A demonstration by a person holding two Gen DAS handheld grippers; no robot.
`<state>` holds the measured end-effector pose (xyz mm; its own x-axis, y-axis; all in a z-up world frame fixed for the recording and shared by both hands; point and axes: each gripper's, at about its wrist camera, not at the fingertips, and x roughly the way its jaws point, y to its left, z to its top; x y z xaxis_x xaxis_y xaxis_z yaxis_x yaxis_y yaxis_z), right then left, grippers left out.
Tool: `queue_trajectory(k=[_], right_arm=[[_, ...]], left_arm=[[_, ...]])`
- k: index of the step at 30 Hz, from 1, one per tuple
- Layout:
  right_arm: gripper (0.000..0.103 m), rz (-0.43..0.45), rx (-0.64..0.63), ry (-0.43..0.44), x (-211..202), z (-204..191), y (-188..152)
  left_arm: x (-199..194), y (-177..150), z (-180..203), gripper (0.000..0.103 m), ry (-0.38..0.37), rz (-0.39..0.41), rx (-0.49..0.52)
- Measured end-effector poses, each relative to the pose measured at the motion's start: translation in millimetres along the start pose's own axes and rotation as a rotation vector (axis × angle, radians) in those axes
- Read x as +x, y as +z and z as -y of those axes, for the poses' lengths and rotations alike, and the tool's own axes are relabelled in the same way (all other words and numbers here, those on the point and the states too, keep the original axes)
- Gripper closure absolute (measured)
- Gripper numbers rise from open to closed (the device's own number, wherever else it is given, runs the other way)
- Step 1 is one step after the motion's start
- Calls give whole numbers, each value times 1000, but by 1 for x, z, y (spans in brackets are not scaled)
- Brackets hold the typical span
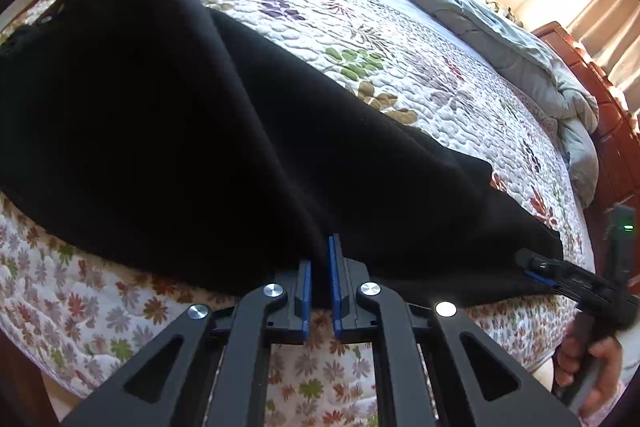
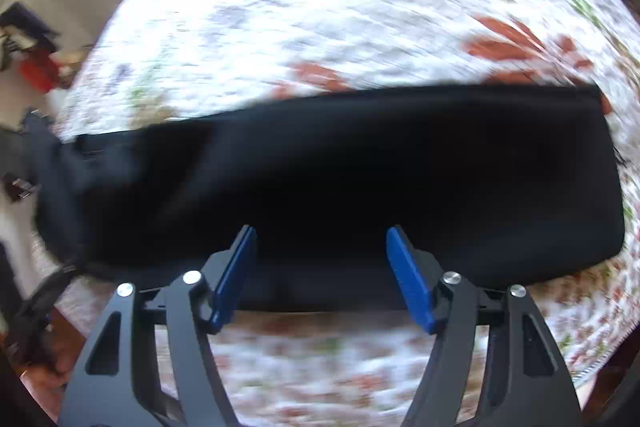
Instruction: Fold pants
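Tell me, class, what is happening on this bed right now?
A person is folding black pants on a bed covered by a floral quilt, using two hand-held tongs. The left tongs are closed on the near edge of the fabric, which rises in a ridge from that pinch. The right tongs are open, their blue pads spread over the near edge of the pants, gripping nothing. That view is motion-blurred. A grey comforter lies bunched along the far side.

pants (image 1: 168, 131) on quilt (image 1: 360, 39), blanket (image 1: 520, 43) behind, far edge
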<state>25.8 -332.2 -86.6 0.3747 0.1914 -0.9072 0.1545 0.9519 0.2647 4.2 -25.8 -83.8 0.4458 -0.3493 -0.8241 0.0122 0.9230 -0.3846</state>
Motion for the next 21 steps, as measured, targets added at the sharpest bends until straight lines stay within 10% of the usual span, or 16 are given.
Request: queue_trajectory(k=[6,12,16,21], right_arm=[[47,-76,-199,252,11,-90,-7],[46,-181,-232,151,66,-120,-16],[46,-127,-302,63,63,-135,-27],[46,-100,-300,52,63,-132,-32]], left_arm=[[6,0,-5,95,-8,-3,-11],[9,4,-6,89,-10,-31,-2],[-2,23,-11,39,79,-41,-3],[-18,79,-29,29,165,0,-29]])
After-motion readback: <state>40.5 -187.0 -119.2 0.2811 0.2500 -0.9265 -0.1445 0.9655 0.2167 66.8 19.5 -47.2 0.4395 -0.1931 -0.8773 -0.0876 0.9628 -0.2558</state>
